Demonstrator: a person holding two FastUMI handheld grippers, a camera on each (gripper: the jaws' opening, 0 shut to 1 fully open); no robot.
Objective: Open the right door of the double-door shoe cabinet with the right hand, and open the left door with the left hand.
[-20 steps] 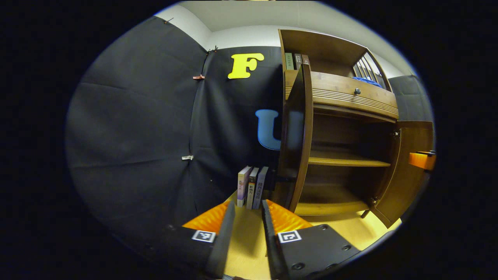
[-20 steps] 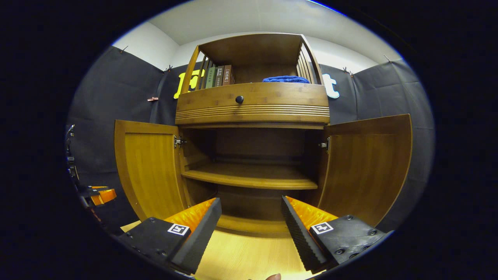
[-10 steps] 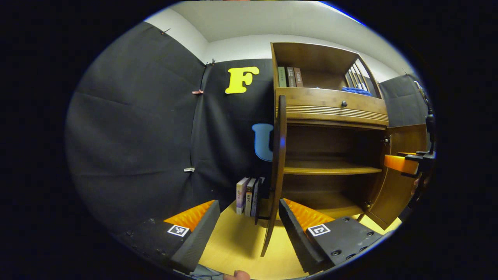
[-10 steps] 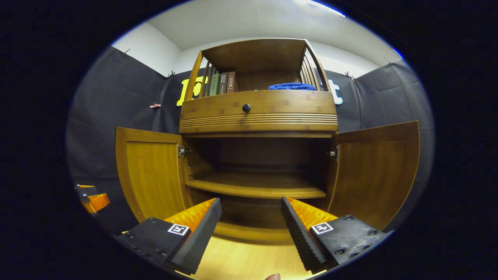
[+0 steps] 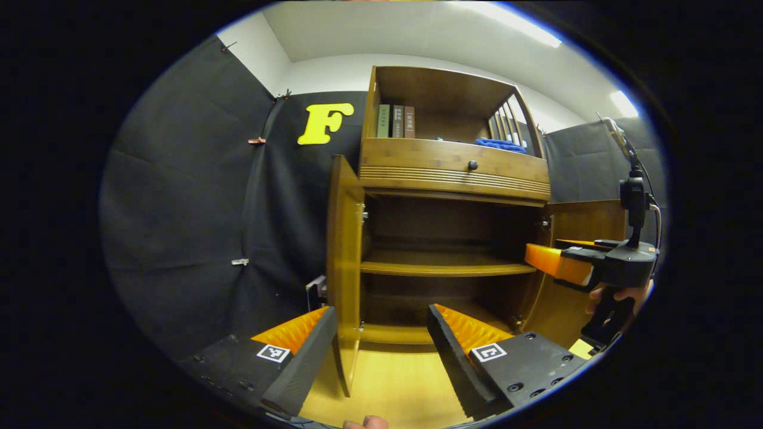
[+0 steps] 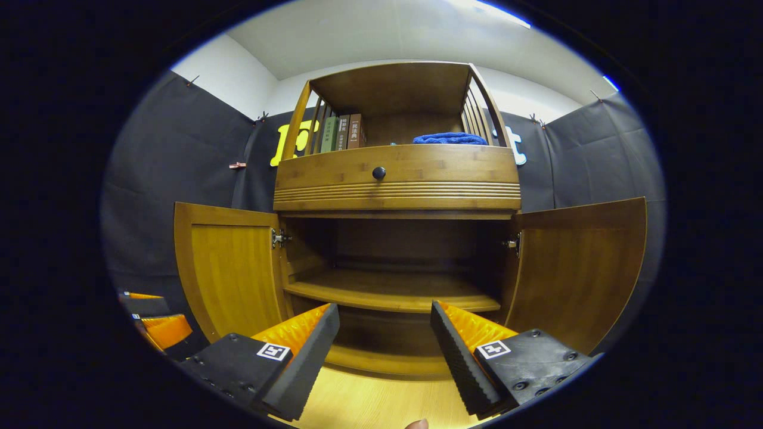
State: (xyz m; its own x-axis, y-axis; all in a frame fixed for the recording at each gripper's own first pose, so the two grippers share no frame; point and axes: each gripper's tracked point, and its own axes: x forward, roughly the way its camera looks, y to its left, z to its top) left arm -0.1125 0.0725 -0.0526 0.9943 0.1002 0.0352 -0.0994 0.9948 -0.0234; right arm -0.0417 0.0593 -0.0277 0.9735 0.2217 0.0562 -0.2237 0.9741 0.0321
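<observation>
The wooden shoe cabinet (image 6: 396,179) stands against the booth wall with both lower doors swung wide. In the right gripper view the left door (image 6: 229,268) and the right door (image 6: 575,271) flank the dark inside with its shelf (image 6: 390,292). My right gripper (image 6: 384,351) is open, in front of the cabinet's bottom, touching nothing. In the left gripper view my left gripper (image 5: 378,357) is open, and the left door (image 5: 344,262) stands edge-on just beyond its fingers, apart from them. The right gripper (image 5: 563,265), held by a hand, shows before the right door (image 5: 587,250).
A drawer with a dark knob (image 6: 378,173) sits above the doors. The top shelf holds three books (image 6: 340,132) and a folded blue cloth (image 6: 450,138). Light wooden floor (image 6: 369,405) lies before the cabinet. The left gripper (image 6: 161,325) shows low at the left.
My left gripper went from nearly shut to open and drew back from the left door, its view swinging right toward the cabinet. The right gripper view dropped slightly.
</observation>
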